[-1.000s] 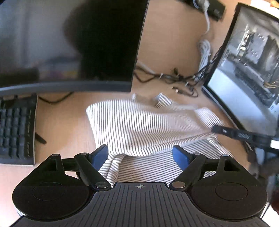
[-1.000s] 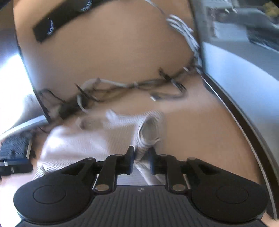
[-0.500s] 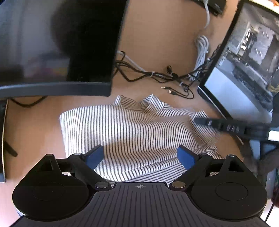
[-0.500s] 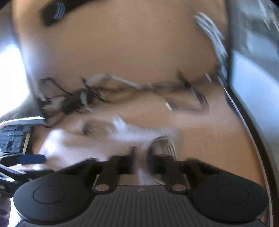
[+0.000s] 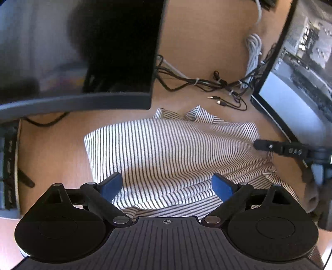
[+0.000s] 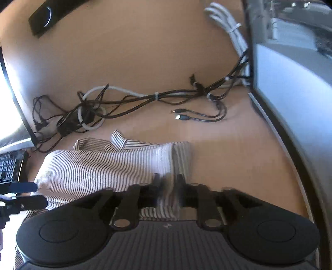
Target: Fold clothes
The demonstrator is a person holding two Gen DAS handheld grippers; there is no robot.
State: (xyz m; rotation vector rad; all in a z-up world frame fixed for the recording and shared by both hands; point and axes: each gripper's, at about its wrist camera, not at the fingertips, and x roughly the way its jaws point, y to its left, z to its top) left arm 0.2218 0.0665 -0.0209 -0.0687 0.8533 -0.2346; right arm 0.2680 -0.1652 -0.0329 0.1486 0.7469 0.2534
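Note:
A white shirt with thin black stripes (image 5: 172,149) lies folded over on the wooden desk, collar toward the far side. My left gripper (image 5: 166,184) hovers over its near edge, open, blue pads apart, holding nothing. My right gripper (image 6: 168,180) is at the shirt's right edge (image 6: 180,157), fingers close together with striped cloth between them; it also shows in the left wrist view (image 5: 276,148) at the shirt's right side. The shirt in the right wrist view (image 6: 99,164) spreads to the left.
A dark monitor (image 5: 78,52) stands at the far left, a second screen (image 5: 300,72) on the right. A tangle of cables (image 6: 128,103) lies behind the shirt. A keyboard (image 5: 8,166) sits at the left. A black bar (image 6: 51,16) lies far back.
My right gripper has carried the shirt's edge across and down onto the desk, laying the fold flat. The left gripper stayed open and shifted slightly over the near edge.

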